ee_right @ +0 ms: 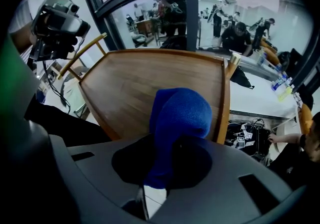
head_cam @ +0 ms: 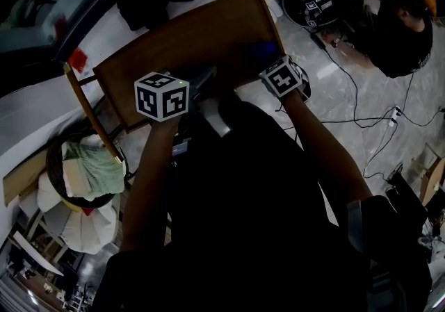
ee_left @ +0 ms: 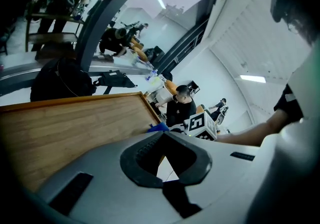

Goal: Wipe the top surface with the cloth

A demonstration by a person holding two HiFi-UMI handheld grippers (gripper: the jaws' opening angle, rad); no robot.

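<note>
The right gripper's [ee_right: 162,168] fingers pinch the bunched blue cloth [ee_right: 180,113] at centre frame, over the wooden surface's [ee_right: 140,86] near edge. The left gripper's [ee_left: 165,155] fingers stand spread, holding nothing.

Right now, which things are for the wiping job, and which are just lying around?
For the job:
- blue cloth, pinched in the right gripper
- wooden top

Just lying about:
- green cloth, down beside the table
- black bag behind the table
- cables on the floor
- left gripper, open and holding nothing
</note>
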